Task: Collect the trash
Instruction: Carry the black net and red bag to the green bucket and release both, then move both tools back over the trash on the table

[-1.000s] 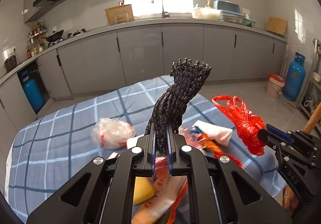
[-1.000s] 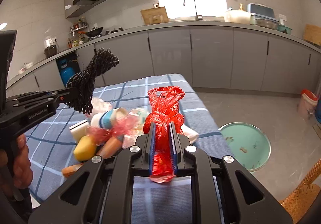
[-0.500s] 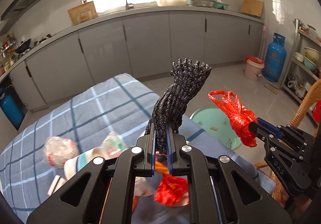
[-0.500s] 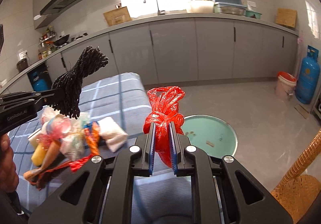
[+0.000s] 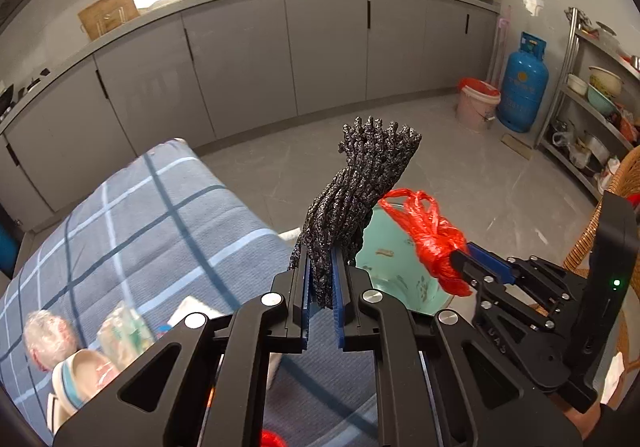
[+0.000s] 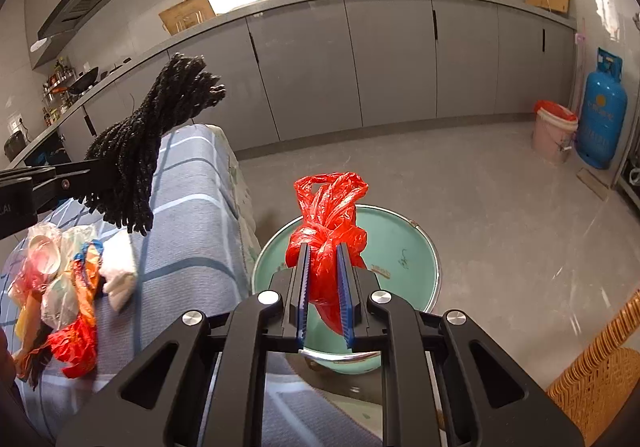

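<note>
We look from two wrist-mounted fisheye cameras, each set just behind its own two black fingers and facing forward along them. Our left view sits above the blue-and-grey checked tablecloth [image 5: 132, 223], aimed across the table's end toward the long run of grey kitchen cabinets [image 5: 320, 55], with the right gripper [image 5: 460, 267] close in at lower right. Our right view, alongside, looks down over the round pale-green basin [image 6: 404, 247] on the floor, with the left gripper [image 6: 100, 171] at its left edge. Both views share the cabinets, the basin [image 5: 384, 247], the tablecloth [image 6: 192, 231] and the blue gas cylinder [image 5: 520, 83] [image 6: 602, 119].
</note>
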Available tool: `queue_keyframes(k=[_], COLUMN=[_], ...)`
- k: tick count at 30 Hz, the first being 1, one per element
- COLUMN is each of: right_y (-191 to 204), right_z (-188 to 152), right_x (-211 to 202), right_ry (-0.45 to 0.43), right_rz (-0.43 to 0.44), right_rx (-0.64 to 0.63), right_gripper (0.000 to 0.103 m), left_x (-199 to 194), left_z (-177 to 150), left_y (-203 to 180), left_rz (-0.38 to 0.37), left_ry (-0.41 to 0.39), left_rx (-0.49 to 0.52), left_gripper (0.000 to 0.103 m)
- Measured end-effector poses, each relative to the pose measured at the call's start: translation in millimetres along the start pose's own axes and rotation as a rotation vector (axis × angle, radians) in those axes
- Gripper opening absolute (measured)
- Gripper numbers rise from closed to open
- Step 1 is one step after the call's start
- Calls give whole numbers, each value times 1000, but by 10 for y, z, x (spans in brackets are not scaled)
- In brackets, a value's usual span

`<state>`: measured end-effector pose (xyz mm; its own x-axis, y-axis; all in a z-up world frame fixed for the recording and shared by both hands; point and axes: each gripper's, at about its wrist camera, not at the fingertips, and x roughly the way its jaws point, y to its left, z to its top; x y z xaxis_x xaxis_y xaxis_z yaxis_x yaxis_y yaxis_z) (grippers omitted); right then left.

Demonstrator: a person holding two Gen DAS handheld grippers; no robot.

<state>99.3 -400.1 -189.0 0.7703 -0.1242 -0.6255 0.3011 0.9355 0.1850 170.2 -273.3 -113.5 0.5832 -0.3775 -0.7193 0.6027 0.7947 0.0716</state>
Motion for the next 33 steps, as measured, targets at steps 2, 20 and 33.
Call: queue_keyframes(k=[2, 20, 33], right_y=[-53, -476, -57], right_z=[9, -114, -19], right_x=[113, 470, -295], right_ry=[10, 29, -74], right_rz=[-7, -57, -25], right_rx=[7, 103, 143], right_gripper=[15, 46, 65], left_x=[117, 635, -274], left_z=[19, 34, -199], left_y=[-68, -45, 275], left_rz=[1, 24, 110], left_ry=[15, 89, -52], left_rx=[11, -28, -66], left_gripper=[11, 66, 79])
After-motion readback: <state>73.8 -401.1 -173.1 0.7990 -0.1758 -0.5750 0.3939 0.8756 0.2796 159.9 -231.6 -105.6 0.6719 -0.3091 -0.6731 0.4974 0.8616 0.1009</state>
